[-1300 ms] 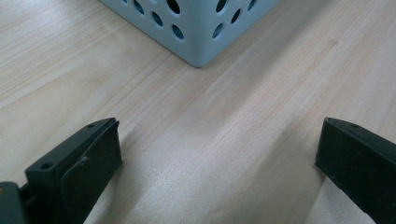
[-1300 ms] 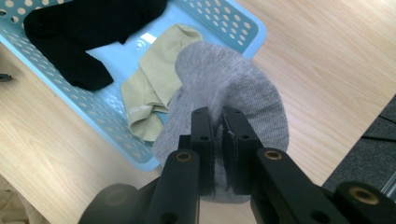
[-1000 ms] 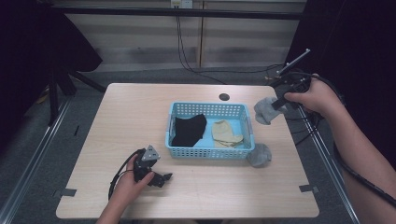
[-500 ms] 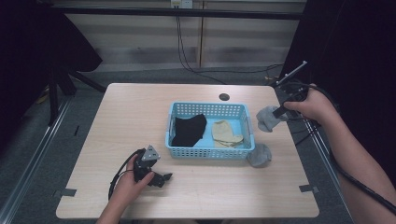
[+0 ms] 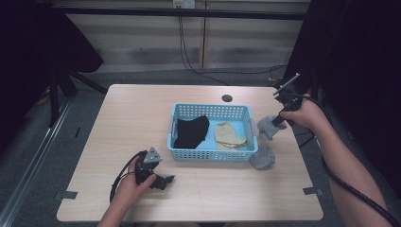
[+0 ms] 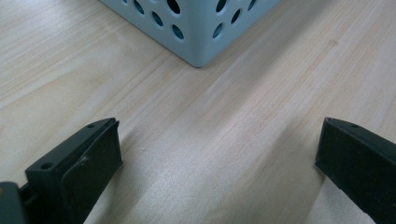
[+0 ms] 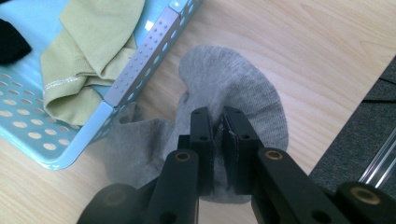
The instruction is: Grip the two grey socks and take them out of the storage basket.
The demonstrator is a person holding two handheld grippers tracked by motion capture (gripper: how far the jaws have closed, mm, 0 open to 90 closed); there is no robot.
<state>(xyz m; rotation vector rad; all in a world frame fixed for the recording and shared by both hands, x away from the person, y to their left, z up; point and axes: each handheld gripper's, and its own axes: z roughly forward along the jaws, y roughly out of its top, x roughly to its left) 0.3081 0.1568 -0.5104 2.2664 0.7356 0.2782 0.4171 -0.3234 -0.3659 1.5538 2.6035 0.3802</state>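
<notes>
Two grey socks sit off the right end of the blue basket (image 5: 211, 154): one grey sock (image 7: 233, 88) is pinched in my right tongs (image 7: 218, 122), hanging just beside the basket's end wall, and the other grey sock (image 5: 262, 157) lies on the counter (image 5: 118, 118) below it, perhaps touching the basket's corner. Inside the basket lie a black sock (image 5: 191, 132) and a tan sock (image 5: 228, 135). My left tongs (image 6: 217, 154) rest on the counter with jaws wide apart, holding nothing.
</notes>
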